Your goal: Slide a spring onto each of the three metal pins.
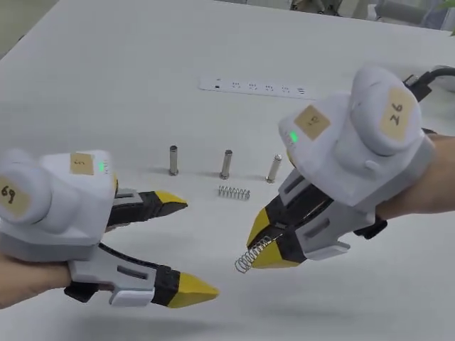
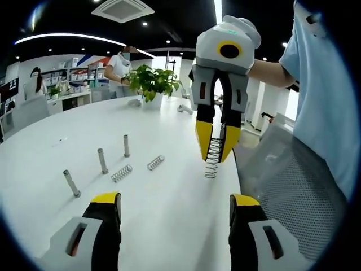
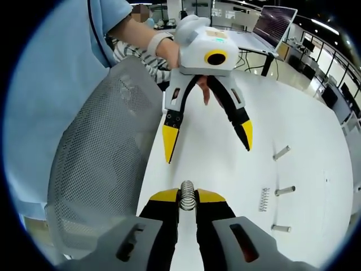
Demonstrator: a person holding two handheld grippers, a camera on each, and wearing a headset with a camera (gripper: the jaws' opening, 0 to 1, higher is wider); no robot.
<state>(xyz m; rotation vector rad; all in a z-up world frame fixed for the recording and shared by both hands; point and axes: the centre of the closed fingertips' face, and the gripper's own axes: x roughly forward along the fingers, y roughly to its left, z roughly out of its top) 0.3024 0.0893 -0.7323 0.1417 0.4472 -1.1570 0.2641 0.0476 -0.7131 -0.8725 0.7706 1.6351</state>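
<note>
Well, the right gripper [image 1: 264,245] had its yellow-tipped fingers clamped together on a spring [image 1: 250,256]. The coil stuck out slantwise past the tips, low over the white table [image 1: 106,64]. I could not tell whether its free end touched the surface.

Facing it, the left gripper [image 1: 186,245] was held with its fingers spread wide apart and nothing between them. The two grippers pointed toward each other, near but not touching, on the person's side of the parts.

Further back on the table, three metal pins stood in a row, all of them bare: the left pin [image 1: 173,160], the middle pin [image 1: 227,164] and the right pin [image 1: 274,169]. The right one sat just beside the right gripper's white housing.

A loose spring [image 1: 234,192] lay flat on the table just in front of the middle pin. From the left gripper view, a second loose spring [image 2: 155,162] lay near it, toward the right pin.

Beyond the pins, well apart from them, a white power strip [image 1: 259,88] lay along the table. A grey mesh chair back [image 3: 96,169] stood at the table's edge beside the person in a light blue shirt.
</note>
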